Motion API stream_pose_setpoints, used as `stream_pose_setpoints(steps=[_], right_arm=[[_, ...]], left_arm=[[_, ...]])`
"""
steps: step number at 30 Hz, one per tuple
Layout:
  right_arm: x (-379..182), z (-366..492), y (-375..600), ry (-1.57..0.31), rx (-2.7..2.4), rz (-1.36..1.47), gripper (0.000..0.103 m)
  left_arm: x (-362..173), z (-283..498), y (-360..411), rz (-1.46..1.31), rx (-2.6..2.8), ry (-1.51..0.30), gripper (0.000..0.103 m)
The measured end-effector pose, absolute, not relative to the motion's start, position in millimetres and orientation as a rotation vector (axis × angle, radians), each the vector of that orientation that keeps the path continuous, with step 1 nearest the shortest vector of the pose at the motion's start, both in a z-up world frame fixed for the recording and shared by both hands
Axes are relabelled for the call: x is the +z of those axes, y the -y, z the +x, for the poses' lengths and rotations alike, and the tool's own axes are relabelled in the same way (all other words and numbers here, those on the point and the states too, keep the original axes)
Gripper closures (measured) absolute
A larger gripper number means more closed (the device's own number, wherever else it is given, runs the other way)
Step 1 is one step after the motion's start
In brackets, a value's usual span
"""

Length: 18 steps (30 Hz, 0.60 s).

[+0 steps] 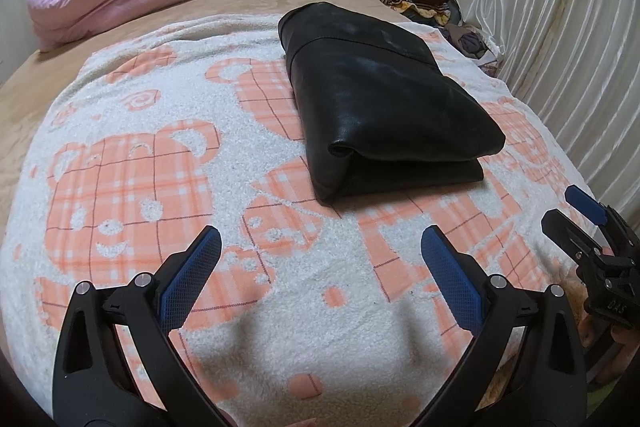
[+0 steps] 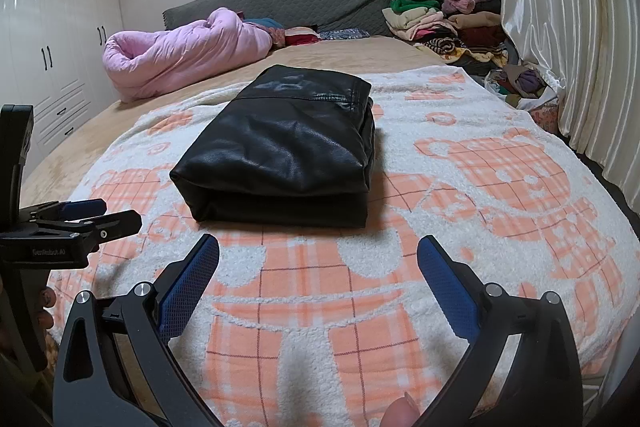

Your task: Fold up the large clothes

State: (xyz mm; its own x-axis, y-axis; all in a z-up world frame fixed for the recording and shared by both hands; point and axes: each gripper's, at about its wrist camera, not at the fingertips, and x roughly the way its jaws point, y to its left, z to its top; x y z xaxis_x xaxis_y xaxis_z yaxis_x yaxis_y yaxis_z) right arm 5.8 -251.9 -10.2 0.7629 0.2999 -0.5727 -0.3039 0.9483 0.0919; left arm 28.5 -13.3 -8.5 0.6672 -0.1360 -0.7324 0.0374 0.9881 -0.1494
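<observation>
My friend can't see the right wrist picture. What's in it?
A folded black leather garment lies on a white-and-orange bear blanket on a bed. The open right tool points at it, empty; a pink quilt lies behind.

Bare blanket [image 2: 500, 187] lies open between both spread tongs and the folded black jacket [image 2: 280, 151], and on either side of it. Curtains [image 2: 568, 27] close off the right; clothes pile [image 2: 448, 23] and pink quilt [image 2: 180, 51] crowd the far end.
</observation>
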Motion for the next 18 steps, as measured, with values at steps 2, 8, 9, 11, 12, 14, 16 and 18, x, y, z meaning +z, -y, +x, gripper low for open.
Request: stream_pose_setpoints(steps=[2, 8, 9, 11, 12, 14, 16, 18], right_arm=[[-10.7, 5.9, 251.4, -0.621, 0.328, -0.008, 0.004], [-10.7, 6.0, 251.2, -0.621, 0.328, -0.009, 0.004], [-10.7, 6.0, 251.3, -0.621, 0.327, -0.009, 0.004], [-10.5, 5.2, 251.5, -0.62, 0.323, -0.009, 0.004], [-10.4, 4.8, 251.8, -0.62, 0.321, -0.009, 0.004], [-10.3, 3.6, 252.6, -0.621, 0.314, -0.008, 0.004], [-10.0, 2.7, 253.7, -0.622, 0.308, -0.006, 0.004], [-9.7, 2.5, 256.1, -0.625, 0.3, 0.0, 0.004]], left_arm=[[-8.5, 28.5, 13.4, -0.126, -0.097, -0.835, 0.009], [-8.8, 28.8, 14.3, -0.125, -0.092, -0.838, 0.009], [-9.0, 28.9, 14.2, -0.124, -0.085, -0.838, 0.009], [-9.8, 29.1, 14.8, -0.125, -0.075, -0.843, 0.009], [-10.3, 29.4, 15.3, -0.128, -0.073, -0.847, 0.009], [-11.8, 29.6, 14.3, -0.138, -0.073, -0.853, 0.009], [-13.4, 29.2, 14.0, -0.139, -0.075, -0.857, 0.009], [-14.2, 28.4, 13.7, -0.138, -0.069, -0.858, 0.009]])
